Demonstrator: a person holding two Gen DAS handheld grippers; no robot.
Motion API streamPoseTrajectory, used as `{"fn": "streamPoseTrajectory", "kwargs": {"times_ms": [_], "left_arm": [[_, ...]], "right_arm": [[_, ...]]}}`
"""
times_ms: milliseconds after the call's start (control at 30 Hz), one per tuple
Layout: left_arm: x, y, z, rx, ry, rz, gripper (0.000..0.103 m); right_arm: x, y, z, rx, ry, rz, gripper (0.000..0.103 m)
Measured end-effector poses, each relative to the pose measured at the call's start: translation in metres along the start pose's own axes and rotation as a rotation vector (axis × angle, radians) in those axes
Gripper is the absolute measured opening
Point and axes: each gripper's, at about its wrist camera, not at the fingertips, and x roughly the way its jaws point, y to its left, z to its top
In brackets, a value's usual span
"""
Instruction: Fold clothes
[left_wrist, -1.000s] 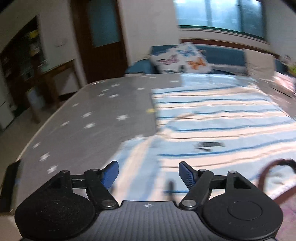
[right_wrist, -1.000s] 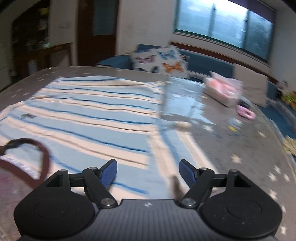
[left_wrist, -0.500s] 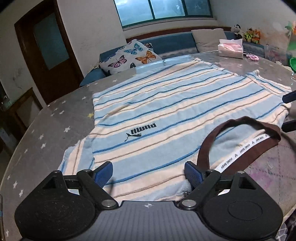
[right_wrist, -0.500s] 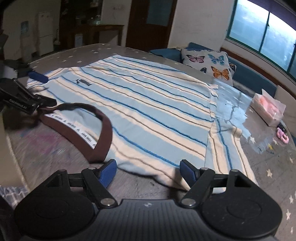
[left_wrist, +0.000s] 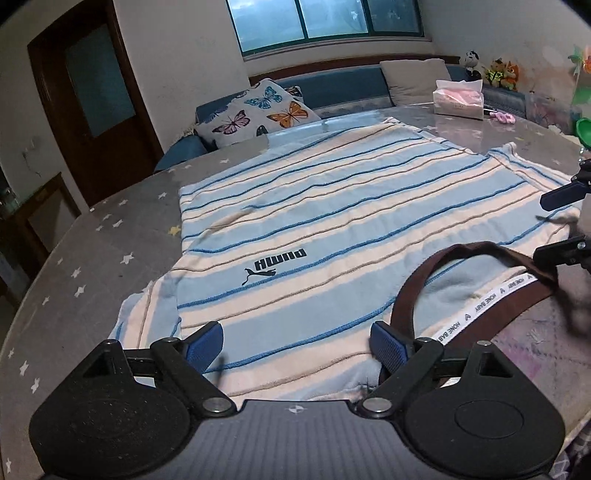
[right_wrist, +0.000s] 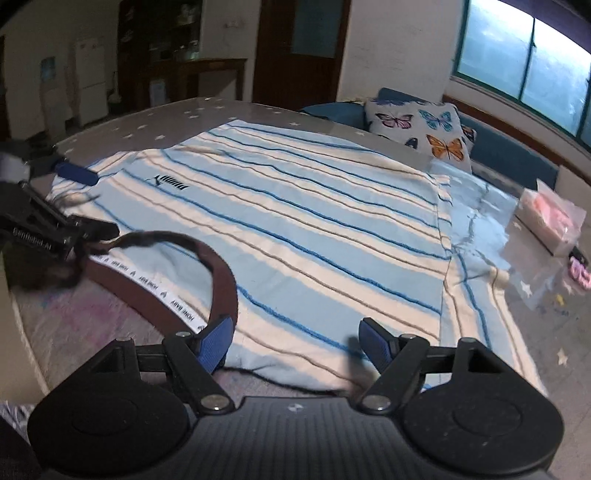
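Note:
A light-blue and cream striped T-shirt (left_wrist: 332, 229) with a brown collar (left_wrist: 417, 288) lies spread flat on the grey star-patterned table (left_wrist: 92, 258), collar toward me. My left gripper (left_wrist: 297, 341) is open and empty, just above the shirt's near left shoulder edge. My right gripper (right_wrist: 295, 339) is open and empty over the near right shoulder, its left finger beside the collar (right_wrist: 221, 284). The shirt (right_wrist: 314, 206) fills the right wrist view. Each gripper shows at the edge of the other's view: the right one (left_wrist: 561, 225), the left one (right_wrist: 74, 199).
A tissue pack (left_wrist: 458, 98) and a small pink item (left_wrist: 502, 117) lie on the far right of the table. A sofa with a butterfly pillow (left_wrist: 258, 110) stands behind the table. A transparent sheet (right_wrist: 487, 218) lies beside the shirt's right sleeve.
Both grippers have pulled back from over the shirt's body toward its collar end. In the last half second they settled low at the two shoulders. Both stayed open.

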Motion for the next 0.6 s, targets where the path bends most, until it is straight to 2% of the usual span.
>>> {"fn": "streamPoseTrajectory", "kwargs": {"times_ms": [167,300,500,600], "left_arm": [[0.002,-0.002,-0.001,0.014,0.001,-0.009,0.089],[0.001,0.002,-0.002,-0.002,0.01,-0.026,0.089],[-0.002,0.014,0.011,-0.044,0.005,-0.025,0.089],[0.003,0.018,0.019,-0.052,0.008,-0.009,0.089]], "right_arm": [[-0.002,-0.012,0.001,0.05,0.013,0.003,0.077],[-0.001,-0.016,-0.009,0.093,0.044,0.056,0.076],[-0.01,-0.025,-0.001,0.08,0.019,0.031,0.077],[-0.005,-0.029,0.002,0.095,0.04,0.038,0.077]]}}
